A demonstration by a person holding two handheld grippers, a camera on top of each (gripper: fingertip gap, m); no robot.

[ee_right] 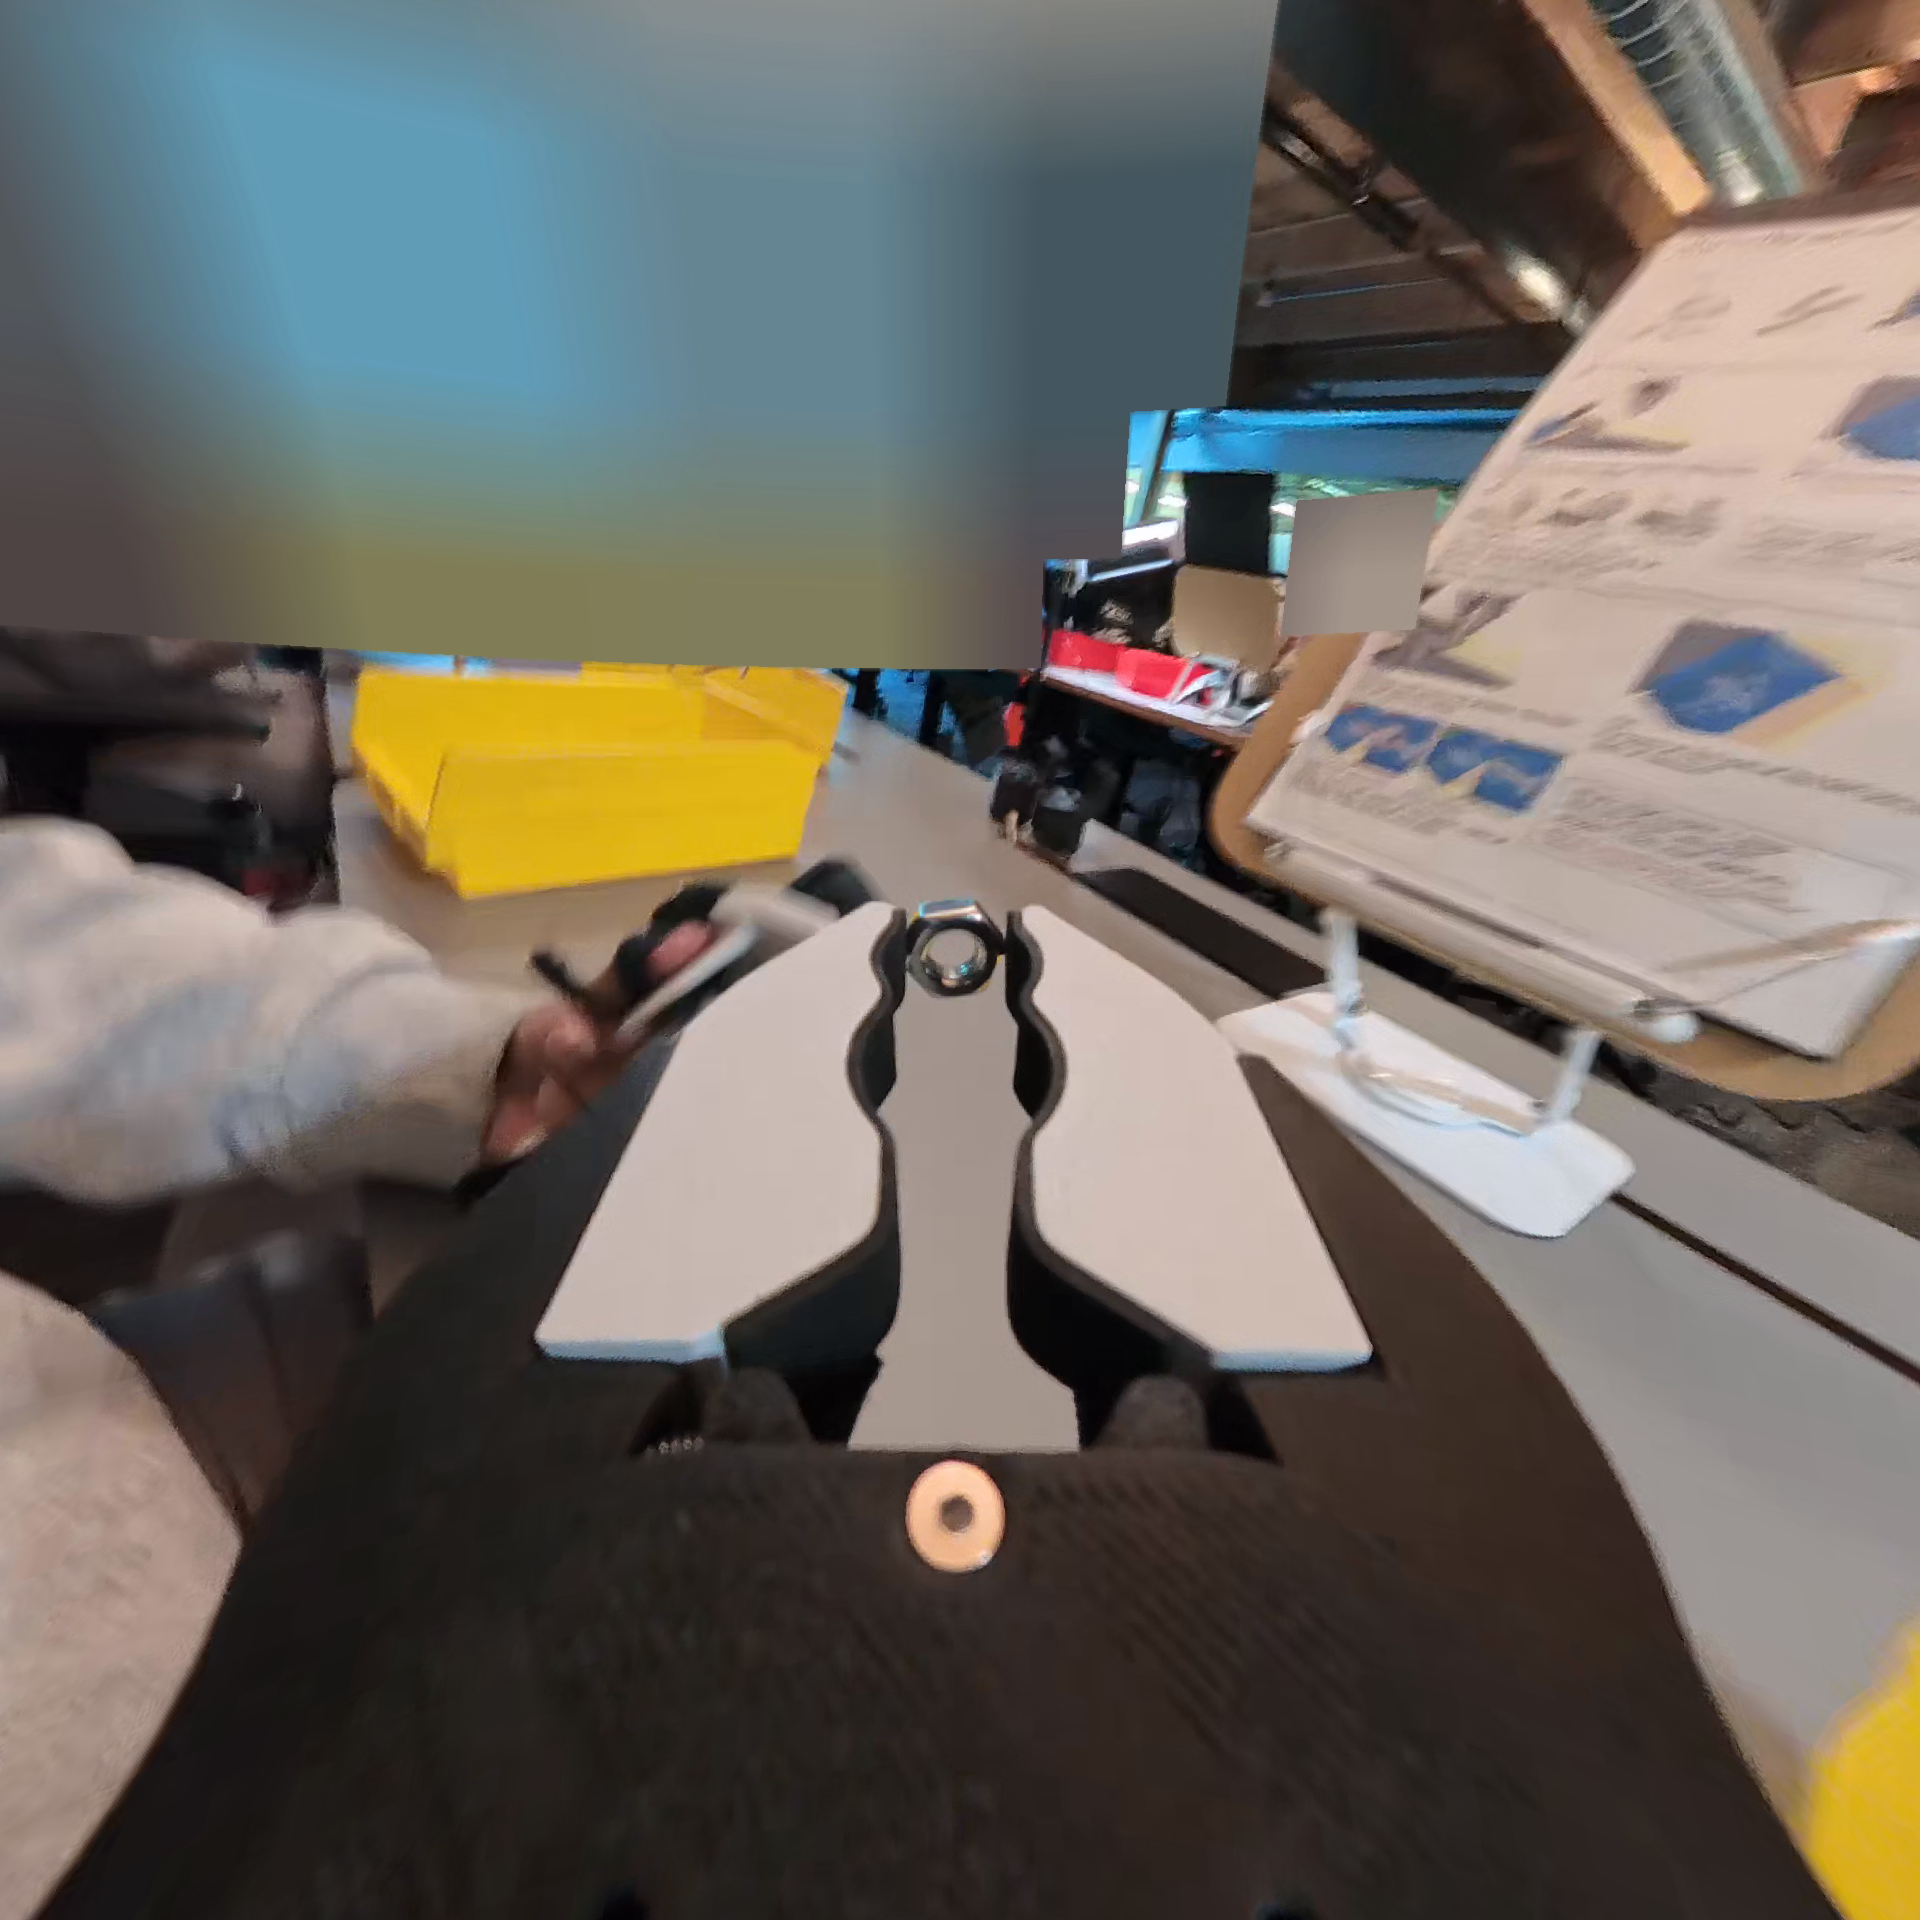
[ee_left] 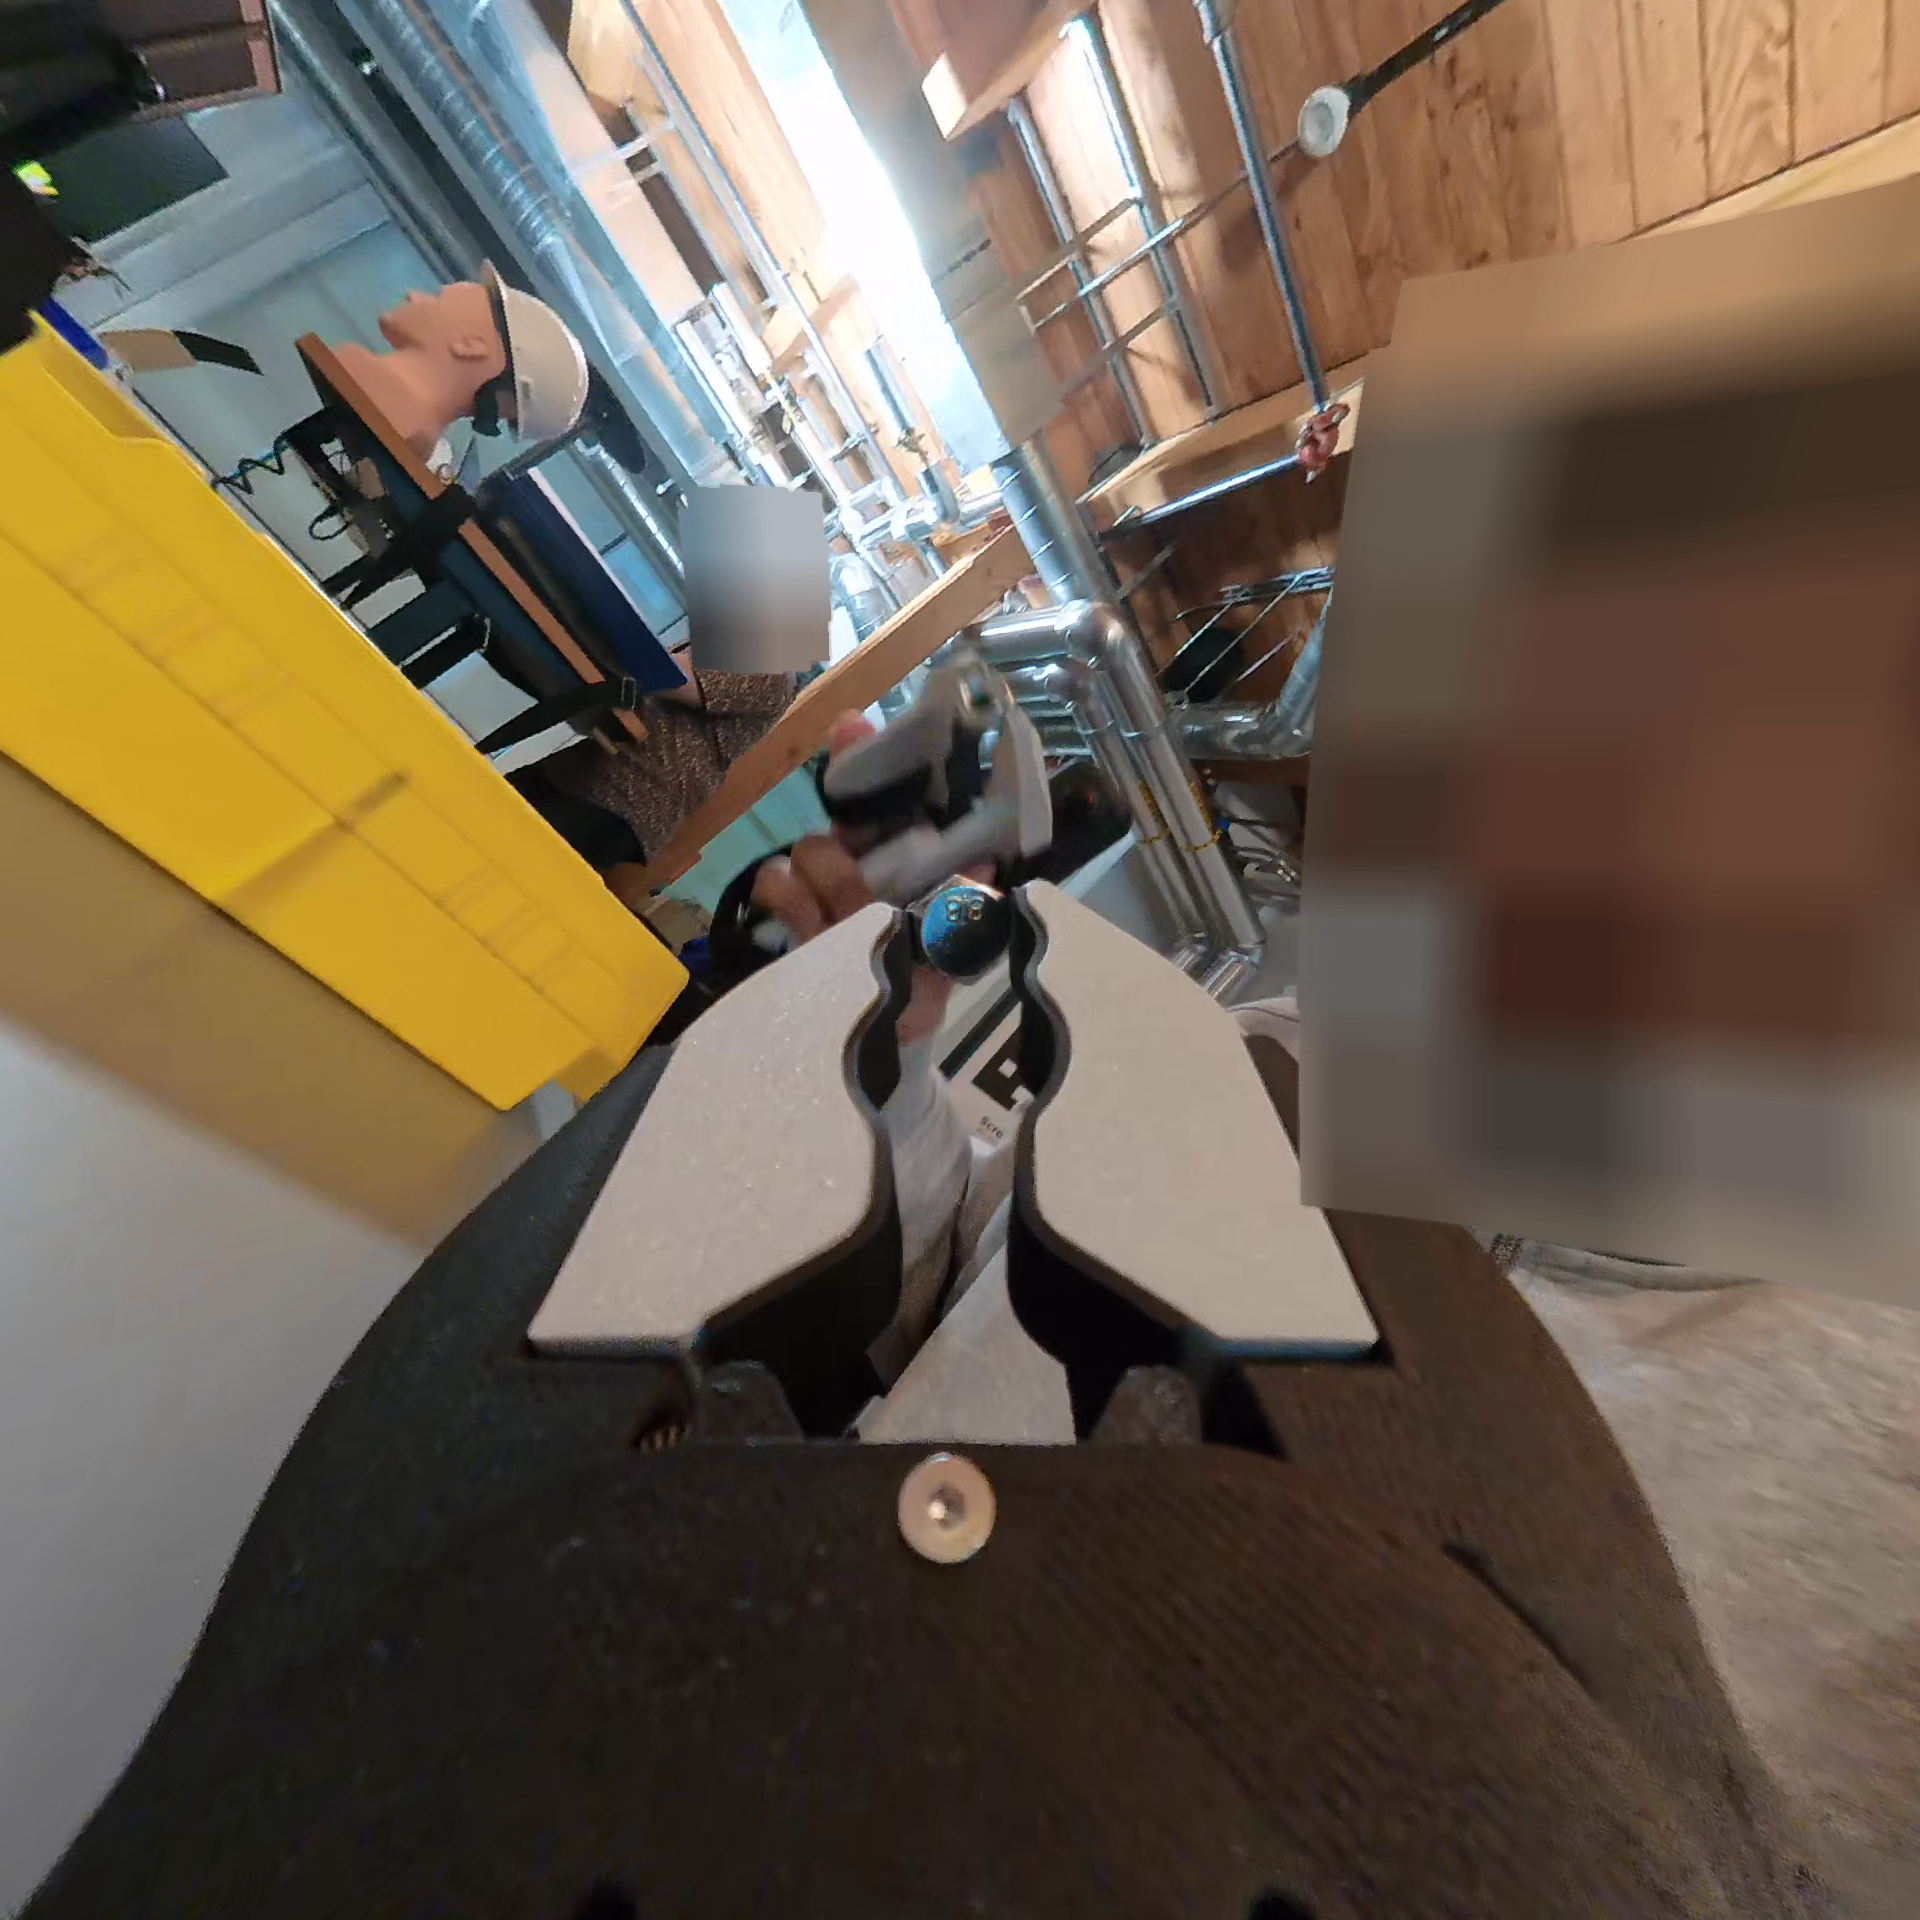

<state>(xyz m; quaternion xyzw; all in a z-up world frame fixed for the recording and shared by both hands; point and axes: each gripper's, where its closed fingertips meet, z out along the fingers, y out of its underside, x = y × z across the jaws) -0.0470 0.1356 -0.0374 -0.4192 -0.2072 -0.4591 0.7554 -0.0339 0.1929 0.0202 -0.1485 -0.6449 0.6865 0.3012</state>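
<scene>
Writing shows in four places, and its wording is left untold.

The bolt head [ee_left: 964,928], gripped at the tips of the left tool [ee_left: 961,925], has small stamped marks on its round face.

Behind that tool, between its fingers, a white tag [ee_left: 1000,1081] bears a black square-block pattern with a line of tiny print under it, partly hidden.

A yellow-and-black striped tape band [ee_left: 1169,831] wraps a silver pipe in the background.

In the right wrist view a printed sheet [ee_right: 1621,675] leans on a white stand [ee_right: 1455,1122] at the right edge of the counter [ee_right: 1766,1299]. It carries blue and yellow diagrams with lines of text, all too blurred to read.
</scene>
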